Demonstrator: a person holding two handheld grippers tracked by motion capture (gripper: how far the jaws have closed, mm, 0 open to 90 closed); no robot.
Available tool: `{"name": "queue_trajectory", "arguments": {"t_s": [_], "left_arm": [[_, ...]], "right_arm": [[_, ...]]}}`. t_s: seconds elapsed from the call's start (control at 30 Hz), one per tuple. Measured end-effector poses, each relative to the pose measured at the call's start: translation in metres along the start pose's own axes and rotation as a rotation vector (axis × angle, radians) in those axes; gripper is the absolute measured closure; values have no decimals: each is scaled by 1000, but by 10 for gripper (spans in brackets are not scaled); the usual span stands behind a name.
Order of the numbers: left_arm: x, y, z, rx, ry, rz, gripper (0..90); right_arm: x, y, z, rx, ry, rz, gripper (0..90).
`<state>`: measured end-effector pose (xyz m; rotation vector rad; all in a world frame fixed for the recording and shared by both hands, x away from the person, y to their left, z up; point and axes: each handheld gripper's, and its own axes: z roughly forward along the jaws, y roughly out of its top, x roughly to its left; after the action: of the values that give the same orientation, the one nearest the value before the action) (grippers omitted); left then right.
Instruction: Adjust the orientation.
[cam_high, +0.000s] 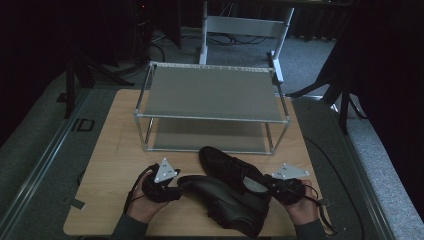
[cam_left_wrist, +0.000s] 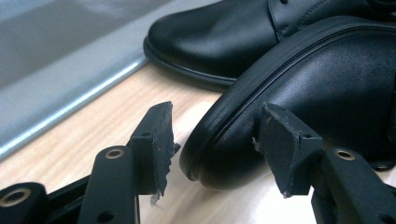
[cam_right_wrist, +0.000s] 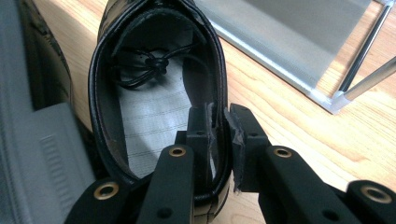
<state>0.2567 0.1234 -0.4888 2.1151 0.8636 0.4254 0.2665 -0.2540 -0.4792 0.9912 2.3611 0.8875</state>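
Black shoes: rear shoe (cam_right_wrist: 154, 93) pinched at heel rim by right gripper (cam_right_wrist: 219, 140); left gripper (cam_left_wrist: 215, 149) spread wide around front shoe (cam_left_wrist: 317, 93) toe, seemingly untouched. No readable lettering. Wooden table (cam_high: 115, 165), metal rack (cam_high: 212, 95), dim room.

The room lay dim, its far walls lost in darkness, with grey carpet (cam_high: 42, 135) covering the floor on both sides of a light wooden tabletop with rounded corners (cam_high: 115, 155). Toward the far edge of that tabletop stood a two-tier metal rack with grey shelves (cam_high: 212, 92), and beyond it a white metal frame (cam_high: 245, 25) rose from the floor among loose black cables (cam_high: 160, 50). Black tripod legs (cam_high: 75, 75) stood off the tabletop's far left corner and off its far right corner.
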Motion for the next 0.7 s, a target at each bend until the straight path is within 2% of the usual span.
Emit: {"name": "queue_trajectory", "arguments": {"t_s": [0.17,0.3,0.43,0.53,0.57,0.63,0.7], "left_arm": [[7,8,8,-18,6,-6,461],[11,16,17,-31,26,-11,462],[13,25,25,-24,40,-4,465],[15,28,29,-27,39,-10,466],[16,28,31,-35,37,-21,466],[16,28,32,-37,35,-28,467],[17,28,33,-40,33,-32,466]], "right_arm": [[2,0,-1,10,-2,-2,794],[4,0,-3,22,-8,-16,793],[4,-2,-4,25,-6,-18,793],[-1,-5,-7,2,11,18,767],[-2,-5,-7,-10,13,18,748],[-1,-5,-12,-51,25,20,655],[2,-3,-17,-78,25,13,625]]}}
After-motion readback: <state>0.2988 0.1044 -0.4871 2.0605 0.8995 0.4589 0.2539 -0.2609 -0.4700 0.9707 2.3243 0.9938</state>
